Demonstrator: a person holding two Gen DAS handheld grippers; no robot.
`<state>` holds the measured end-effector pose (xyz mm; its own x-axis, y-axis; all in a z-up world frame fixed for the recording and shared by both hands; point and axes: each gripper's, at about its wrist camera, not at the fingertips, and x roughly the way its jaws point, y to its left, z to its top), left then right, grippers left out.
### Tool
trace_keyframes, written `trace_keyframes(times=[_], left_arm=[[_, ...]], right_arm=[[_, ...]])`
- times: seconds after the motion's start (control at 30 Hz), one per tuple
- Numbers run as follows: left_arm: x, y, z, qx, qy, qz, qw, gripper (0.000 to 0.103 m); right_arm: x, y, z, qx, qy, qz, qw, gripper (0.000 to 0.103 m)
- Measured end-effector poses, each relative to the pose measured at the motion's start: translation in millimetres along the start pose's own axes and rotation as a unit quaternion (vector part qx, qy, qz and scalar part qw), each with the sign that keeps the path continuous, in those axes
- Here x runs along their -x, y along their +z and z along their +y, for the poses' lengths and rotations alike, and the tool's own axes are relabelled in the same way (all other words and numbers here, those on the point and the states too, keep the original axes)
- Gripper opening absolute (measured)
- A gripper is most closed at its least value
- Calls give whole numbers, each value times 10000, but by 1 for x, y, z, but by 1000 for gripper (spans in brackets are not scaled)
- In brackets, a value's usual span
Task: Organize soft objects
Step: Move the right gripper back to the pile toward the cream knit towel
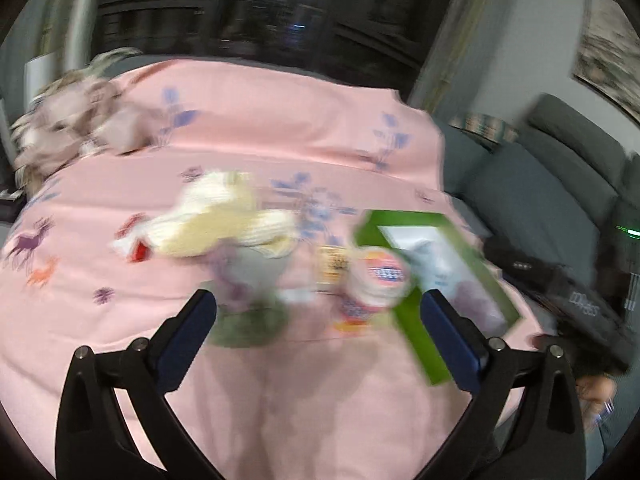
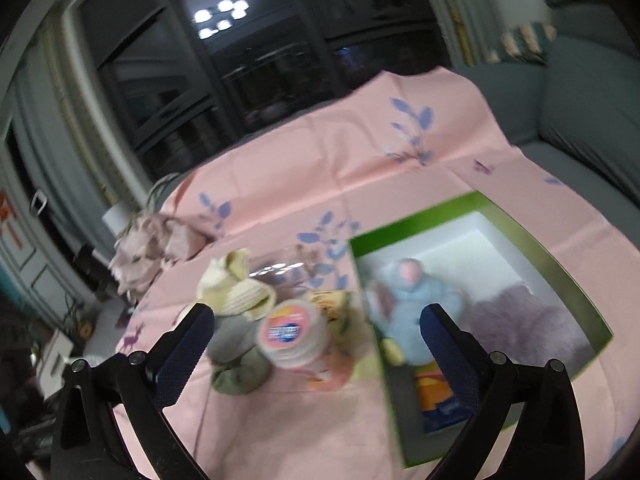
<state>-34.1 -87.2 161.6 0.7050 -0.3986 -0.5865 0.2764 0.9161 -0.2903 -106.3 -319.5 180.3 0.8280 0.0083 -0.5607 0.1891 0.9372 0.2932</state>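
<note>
Cream knit sock (image 2: 236,288) lies on pink cloth (image 2: 304,168) left of green box (image 2: 472,204), looks light and floppy, pinch its bunched middle; left gripper (image 1: 320,320) and right gripper (image 2: 316,332) both spread, empty.

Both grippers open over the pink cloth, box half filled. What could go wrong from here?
1. The round tub stands among the soft items; a reach for the cream knit piece or grey-green bundle may knock it.
2. The blue plush toy and purple fluffy piece already crowd the green box; additions may spill.
</note>
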Motion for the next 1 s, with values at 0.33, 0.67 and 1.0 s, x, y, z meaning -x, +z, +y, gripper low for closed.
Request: trace_keyframes(times=[0.33, 0.67, 1.0], left_arm=[[-17, -31, 81, 368, 1112, 34, 9931, 102], [-34, -43, 132, 1171, 1114, 88, 9868, 101], [-33, -41, 135, 1489, 799, 220, 9854, 101]], right_arm=[[-9, -14, 58, 584, 226, 76, 9980, 103], [-32, -35, 93, 881, 306, 394, 9949, 103], [-37, -40, 98, 822, 446, 490, 9944, 103]])
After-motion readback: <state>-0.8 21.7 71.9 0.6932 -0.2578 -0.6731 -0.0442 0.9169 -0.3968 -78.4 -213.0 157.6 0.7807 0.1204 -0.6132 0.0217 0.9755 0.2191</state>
